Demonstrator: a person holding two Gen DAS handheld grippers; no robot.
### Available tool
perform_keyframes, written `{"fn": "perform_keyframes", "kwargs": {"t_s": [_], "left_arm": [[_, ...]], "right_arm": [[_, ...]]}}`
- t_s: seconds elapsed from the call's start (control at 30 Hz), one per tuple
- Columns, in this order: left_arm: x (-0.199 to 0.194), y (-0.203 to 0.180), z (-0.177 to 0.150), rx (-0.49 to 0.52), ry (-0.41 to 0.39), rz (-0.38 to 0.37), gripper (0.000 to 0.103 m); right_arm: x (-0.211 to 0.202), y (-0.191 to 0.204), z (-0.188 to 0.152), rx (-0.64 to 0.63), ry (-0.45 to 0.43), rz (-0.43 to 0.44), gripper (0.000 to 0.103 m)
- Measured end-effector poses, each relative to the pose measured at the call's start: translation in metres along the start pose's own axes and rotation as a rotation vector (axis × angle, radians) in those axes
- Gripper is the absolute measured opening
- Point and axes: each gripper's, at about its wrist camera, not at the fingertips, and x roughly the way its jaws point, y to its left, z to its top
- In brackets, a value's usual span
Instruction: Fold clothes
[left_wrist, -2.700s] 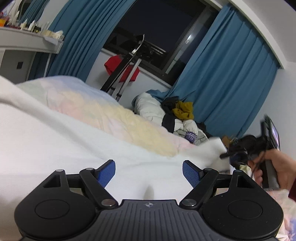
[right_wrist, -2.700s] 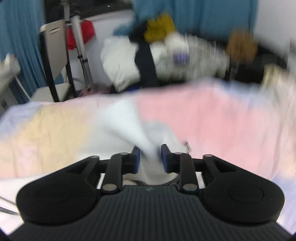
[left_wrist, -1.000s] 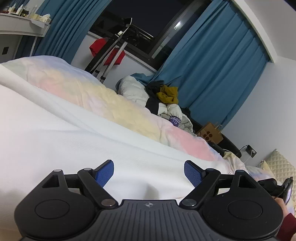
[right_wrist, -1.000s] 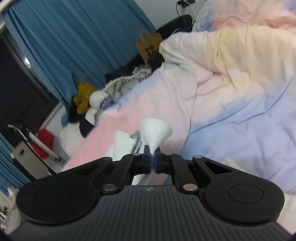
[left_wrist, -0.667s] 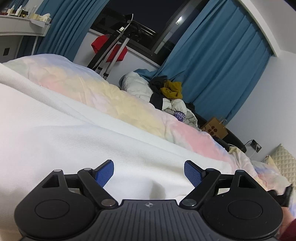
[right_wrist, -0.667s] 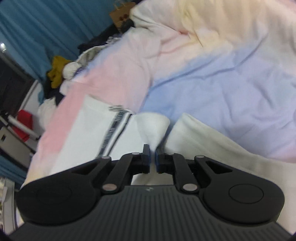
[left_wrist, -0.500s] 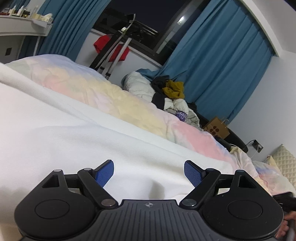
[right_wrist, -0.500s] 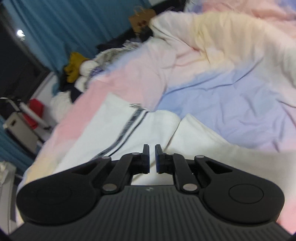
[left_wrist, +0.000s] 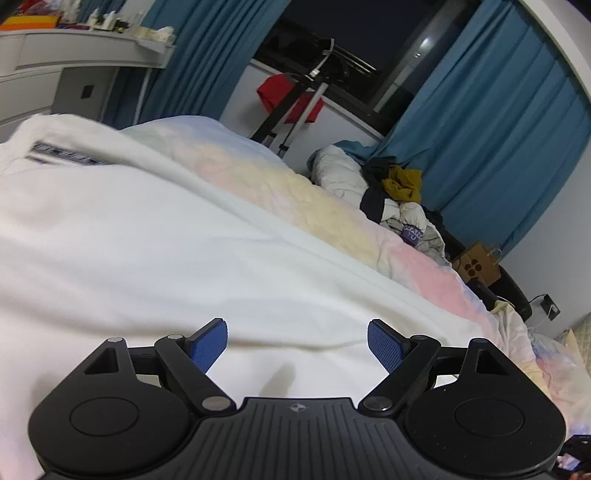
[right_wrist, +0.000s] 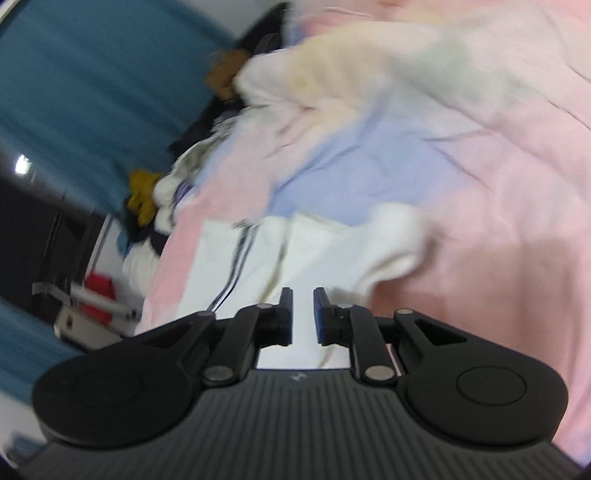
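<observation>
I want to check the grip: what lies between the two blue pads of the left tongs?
Only the white knitted garment below; the left tongs stand wide open, holding nothing, as the left wrist view shows.

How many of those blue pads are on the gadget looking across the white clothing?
2: one blue pad on the left finger, the other on the right, wide apart above the white garment.
</observation>
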Motion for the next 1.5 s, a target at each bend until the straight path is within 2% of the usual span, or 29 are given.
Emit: {"fn": "perform_keyframes", "kwargs": {"t_s": [0.03,0.1,0.17,0.3,0.33,0.37,0.43,0.47,0.5,0.57,0.8,0.83,1.0,1.07,1.17,1.23,1.27,1.3,1.33,1.4,1.5], "left_arm": [[-0.007,0.001,-0.003,-0.011,0.000,-0.001,0.085],[-0.019,0.000,-0.008,-0.016,-0.009,0.001,0.085],[-0.024,-0.002,-0.012,-0.014,-0.019,0.007,0.085],[-0.020,-0.002,-0.017,-0.025,-0.010,0.015,0.085],[-0.017,-0.001,-0.018,-0.030,-0.004,0.018,0.085],[-0.014,0.000,-0.018,-0.035,0.002,0.021,0.085],[-0.010,0.002,-0.020,-0.046,0.015,0.020,0.085],[-0.009,0.002,-0.021,-0.050,0.020,0.017,0.085],[-0.009,0.003,-0.022,-0.053,0.021,0.014,0.085],[-0.011,0.005,-0.022,-0.061,0.017,0.007,0.085],[-0.016,0.011,-0.022,-0.094,0.015,-0.026,0.085],[-0.016,0.011,-0.022,-0.094,0.018,-0.028,0.085],[-0.018,0.006,-0.022,-0.096,0.018,-0.038,0.085],[-0.018,0.004,-0.023,-0.098,0.019,-0.042,0.085],[-0.018,0.003,-0.023,-0.100,0.021,-0.050,0.085],[-0.018,0.002,-0.023,-0.101,0.024,-0.055,0.085],[-0.018,0.002,-0.023,-0.102,0.026,-0.057,0.085],[-0.018,0.003,-0.023,-0.104,0.028,-0.059,0.085],[-0.018,0.003,-0.022,-0.107,0.030,-0.061,0.085],[-0.017,0.004,-0.022,-0.112,0.033,-0.065,0.085],[-0.016,0.006,-0.021,-0.123,0.037,-0.071,0.085]], "right_arm": [[0.000,-0.005,0.002,0.029,-0.006,-0.012,0.037],[0.002,-0.013,0.005,0.075,-0.014,-0.026,0.062],[0.008,-0.018,0.005,0.103,-0.003,-0.017,0.069],[0.033,-0.015,0.003,0.075,0.085,0.027,0.068],[0.040,-0.013,0.002,0.059,0.098,0.024,0.066],[0.047,-0.010,0.002,0.042,0.108,0.008,0.059],[0.062,-0.004,0.002,0.006,0.125,-0.032,0.037],[0.062,-0.001,0.002,-0.015,0.111,-0.022,0.019],[0.057,0.004,0.003,-0.038,0.081,0.007,0.013],[0.048,0.012,0.004,-0.084,0.023,0.066,0.009],[0.016,0.042,0.006,-0.246,-0.183,0.270,0.009],[0.016,0.039,0.007,-0.226,-0.179,0.261,0.009],[0.032,-0.002,0.015,0.011,-0.050,0.100,0.012],[0.035,-0.023,0.017,0.120,-0.003,0.077,0.013],[0.033,-0.038,0.015,0.179,0.044,0.048,0.017],[0.030,-0.037,0.008,0.160,0.066,0.006,0.027],[0.030,-0.034,0.005,0.140,0.084,-0.006,0.036],[0.031,-0.031,0.002,0.112,0.107,-0.011,0.044],[0.031,-0.027,0.000,0.085,0.129,-0.017,0.047],[0.036,-0.013,-0.006,-0.015,0.175,-0.016,0.061],[0.053,0.010,-0.022,-0.171,0.291,0.010,0.065]]}}
